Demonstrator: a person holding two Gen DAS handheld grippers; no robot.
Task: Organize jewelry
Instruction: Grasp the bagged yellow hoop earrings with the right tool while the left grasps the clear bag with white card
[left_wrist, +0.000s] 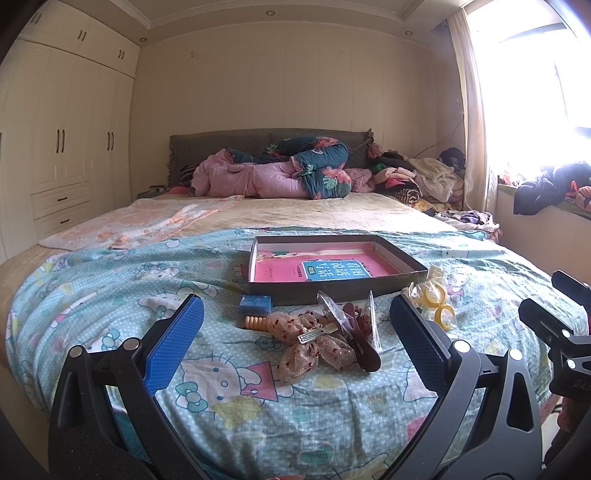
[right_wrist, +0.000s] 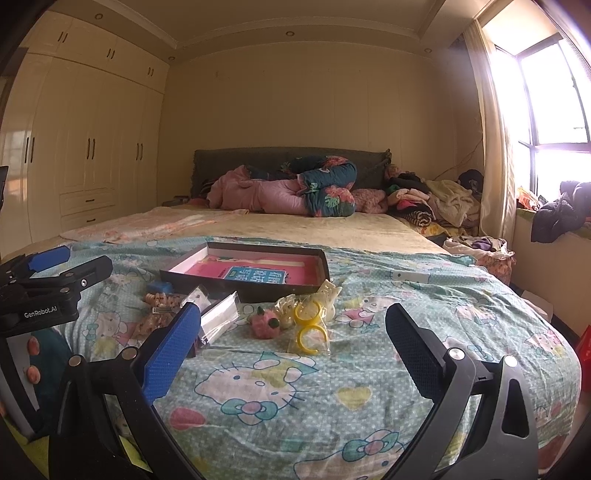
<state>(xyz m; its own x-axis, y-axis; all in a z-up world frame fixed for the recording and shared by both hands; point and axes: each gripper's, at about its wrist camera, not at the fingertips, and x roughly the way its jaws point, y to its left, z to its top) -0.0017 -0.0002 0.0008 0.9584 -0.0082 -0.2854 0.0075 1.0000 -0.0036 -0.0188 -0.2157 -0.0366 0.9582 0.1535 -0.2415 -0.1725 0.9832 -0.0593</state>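
A shallow dark box (left_wrist: 258, 286) (right_wrist: 258, 293) with a pink and blue booklet inside lies on the bed. In front of it lies a pile of hair accessories: a dotted fabric bow clip (left_wrist: 306, 347), a dark red clip (left_wrist: 364, 350), a blue box (left_wrist: 255, 304), an orange coil tie (left_wrist: 255, 323). Yellow rings in clear bags (left_wrist: 439, 306) (right_wrist: 308, 325), a pink fuzzy ball (right_wrist: 264, 323) and a white claw clip (right_wrist: 327, 295) lie to the right. My left gripper (left_wrist: 295, 332) is open above the pile. My right gripper (right_wrist: 295, 336) is open near the yellow rings.
The bed has a Hello Kitty sheet (left_wrist: 110, 295) (right_wrist: 406, 295). Rolled quilts (left_wrist: 280, 173) and a heap of clothes (left_wrist: 413, 181) lie at the headboard. A wardrobe (left_wrist: 62, 147) stands left, a window sill with clothes (left_wrist: 546, 188) right.
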